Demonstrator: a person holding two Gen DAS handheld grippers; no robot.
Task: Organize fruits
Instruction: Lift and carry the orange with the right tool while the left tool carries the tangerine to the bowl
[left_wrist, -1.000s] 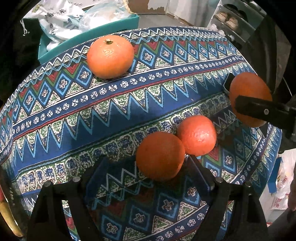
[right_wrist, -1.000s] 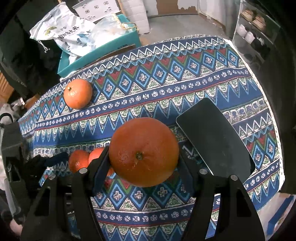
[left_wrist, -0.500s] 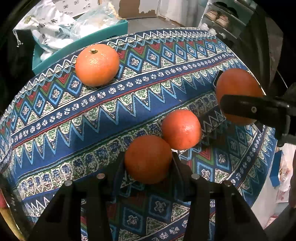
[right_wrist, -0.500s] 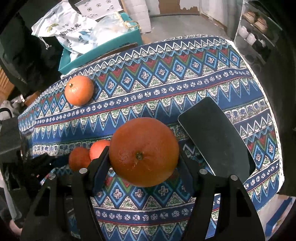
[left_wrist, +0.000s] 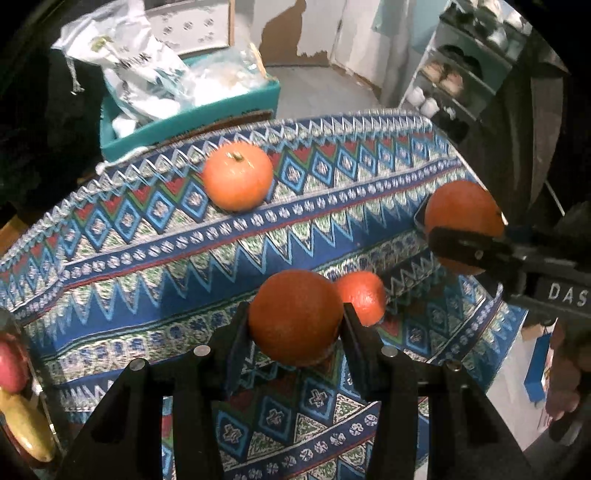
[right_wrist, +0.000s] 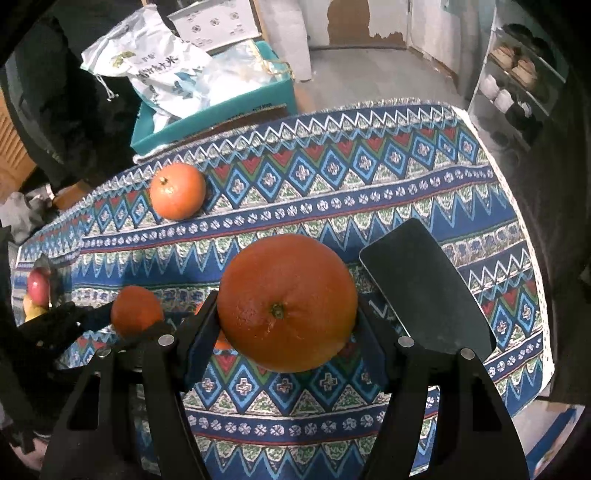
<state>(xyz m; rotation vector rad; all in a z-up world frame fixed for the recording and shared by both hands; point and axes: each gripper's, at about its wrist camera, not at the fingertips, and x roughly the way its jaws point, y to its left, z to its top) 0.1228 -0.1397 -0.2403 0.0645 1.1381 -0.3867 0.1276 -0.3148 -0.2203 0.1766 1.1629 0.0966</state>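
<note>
One small orange (right_wrist: 221, 341) is mostly hidden behind the right hand-held gripper (right_wrist: 286, 325), which is clamped on a large orange (right_wrist: 286, 302) held above the patterned tabletop (right_wrist: 369, 184). "DAS" — cut off — is read on its body. The left hand-held gripper (left_wrist: 293, 332) is clamped on another orange (left_wrist: 295, 317); a stemmed orange (left_wrist: 237, 181) is left near the far edge.

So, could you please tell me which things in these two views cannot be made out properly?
- Small orange on the cloth: right wrist view, nearly all hidden behind the right gripper's finger and its big orange.
- Black tray: left wrist view, only a corner shows behind that orange.
- Red and yellow fruit: left wrist view, cut off by the left edge; kind unclear.
- Shelf items: right wrist view, too small.
</note>
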